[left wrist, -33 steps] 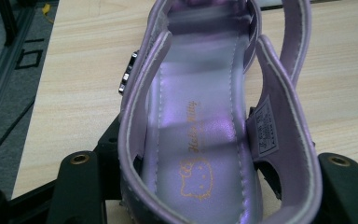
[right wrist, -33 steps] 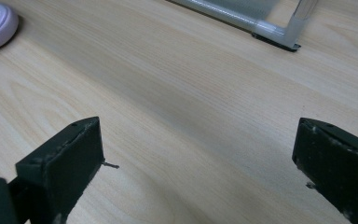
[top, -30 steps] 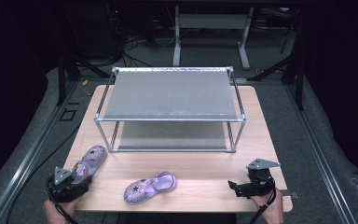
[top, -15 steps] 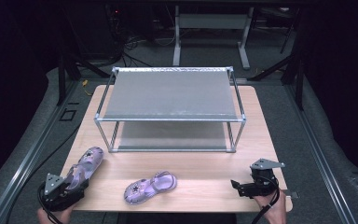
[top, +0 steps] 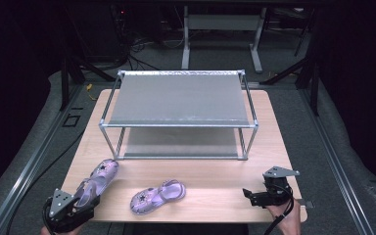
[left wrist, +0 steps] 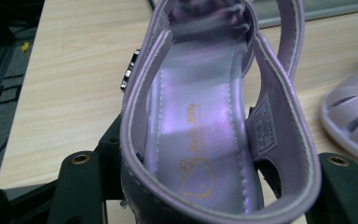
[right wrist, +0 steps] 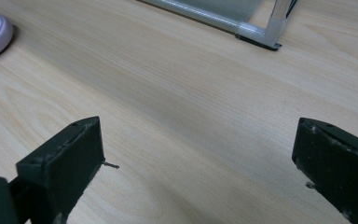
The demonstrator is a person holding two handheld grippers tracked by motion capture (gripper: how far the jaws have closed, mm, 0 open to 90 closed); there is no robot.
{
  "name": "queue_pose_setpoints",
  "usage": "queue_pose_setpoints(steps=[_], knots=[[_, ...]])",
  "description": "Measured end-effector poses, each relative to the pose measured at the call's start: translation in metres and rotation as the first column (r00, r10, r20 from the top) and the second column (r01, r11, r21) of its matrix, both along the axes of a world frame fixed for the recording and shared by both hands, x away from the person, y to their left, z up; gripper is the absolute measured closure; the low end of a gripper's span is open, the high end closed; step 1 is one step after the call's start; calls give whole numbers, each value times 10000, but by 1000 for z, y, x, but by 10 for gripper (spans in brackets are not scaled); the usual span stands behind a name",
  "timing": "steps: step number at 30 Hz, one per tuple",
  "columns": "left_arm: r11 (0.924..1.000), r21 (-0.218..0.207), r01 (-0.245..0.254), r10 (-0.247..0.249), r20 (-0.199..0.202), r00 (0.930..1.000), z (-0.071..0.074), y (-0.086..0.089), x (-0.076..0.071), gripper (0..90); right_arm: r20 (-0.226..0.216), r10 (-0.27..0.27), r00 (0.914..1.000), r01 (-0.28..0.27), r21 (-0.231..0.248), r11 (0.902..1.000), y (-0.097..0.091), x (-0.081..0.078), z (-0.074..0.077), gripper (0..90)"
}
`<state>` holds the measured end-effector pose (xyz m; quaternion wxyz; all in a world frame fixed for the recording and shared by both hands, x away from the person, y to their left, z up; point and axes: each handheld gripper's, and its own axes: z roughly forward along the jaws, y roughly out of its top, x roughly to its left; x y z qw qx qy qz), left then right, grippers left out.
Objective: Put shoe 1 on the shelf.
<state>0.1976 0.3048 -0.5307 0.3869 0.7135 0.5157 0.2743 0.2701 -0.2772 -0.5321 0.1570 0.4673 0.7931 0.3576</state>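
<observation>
A: While the left gripper (top: 68,211) has its jaws pinching the heel of a lilac strappy child's sandal (left wrist: 205,126), where's its mate (top: 157,196)?

B: Flat on the wooden worktop (top: 210,181), right of the held one; the right gripper (top: 257,197) waits with jaws spread, before the two-tier metal shoe rack (top: 178,115).

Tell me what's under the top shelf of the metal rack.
Under the top shelf of the rack lies a bare grey lower shelf with nothing on its visible front strip; its back part is covered by the top shelf.
</observation>
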Motion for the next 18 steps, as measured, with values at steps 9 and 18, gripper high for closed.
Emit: queue_pose_setpoints(steps=[9,18], knots=[[9970,125,770,-770,1,9970,13,-27,14,381,-58,8,10000,-8,7,10000,-2,-2,1,19],[9894,338,1409,-1407,-84,9900,20,-59,47,381,14,-90,10000,89,54,9999,-2,-3,1,20]])
